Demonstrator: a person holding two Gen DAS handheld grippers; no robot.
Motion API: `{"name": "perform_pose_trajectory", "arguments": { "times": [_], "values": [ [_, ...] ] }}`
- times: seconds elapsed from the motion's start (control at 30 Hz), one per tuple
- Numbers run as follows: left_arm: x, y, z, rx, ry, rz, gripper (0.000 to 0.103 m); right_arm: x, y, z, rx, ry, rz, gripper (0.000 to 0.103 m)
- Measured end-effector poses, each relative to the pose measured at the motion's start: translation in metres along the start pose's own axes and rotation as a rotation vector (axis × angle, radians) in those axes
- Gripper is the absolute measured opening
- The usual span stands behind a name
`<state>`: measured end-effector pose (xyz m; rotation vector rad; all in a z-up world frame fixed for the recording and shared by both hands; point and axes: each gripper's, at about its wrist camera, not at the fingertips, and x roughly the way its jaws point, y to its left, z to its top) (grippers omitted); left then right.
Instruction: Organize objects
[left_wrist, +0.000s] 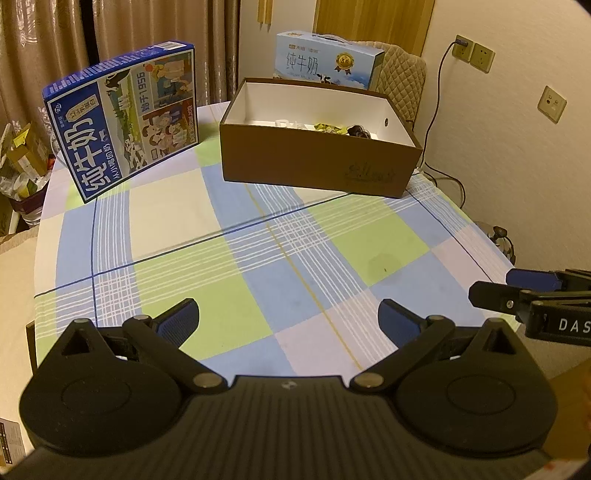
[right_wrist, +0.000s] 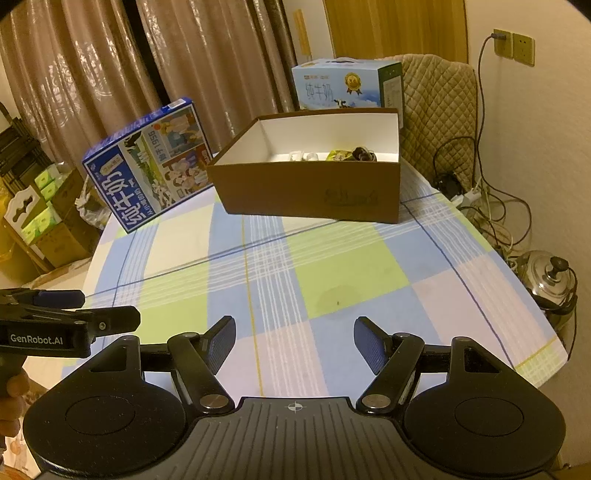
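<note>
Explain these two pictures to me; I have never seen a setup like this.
No robot here: a person holds two hand-held grippers, each carrying a camera that looks along its fingers. One picture is from the left gripper, the other from the right gripper. Both are open and hold nothing. Ahead lies a table with a checked tablecloth. On it stand a blue milk carton box and an open brown cardboard box with small items inside. A light-blue milk box stands behind it.

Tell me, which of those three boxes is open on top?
The brown box, with small items inside. The dark blue milk carton and pale blue one are closed.
</note>
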<state>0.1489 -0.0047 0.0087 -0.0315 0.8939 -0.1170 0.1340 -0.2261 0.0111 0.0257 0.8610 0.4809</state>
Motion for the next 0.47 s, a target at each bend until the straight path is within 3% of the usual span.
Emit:
{"name": "perform_pose_trajectory", "arguments": {
  "times": [0.47],
  "values": [
    [0.0101, -0.0017, 0.0079, 0.0, 0.0, 0.009, 0.102, 0.0088, -0.0043, 0.0073, 0.001, 0.007, 0.003, 0.068]
  ]
}}
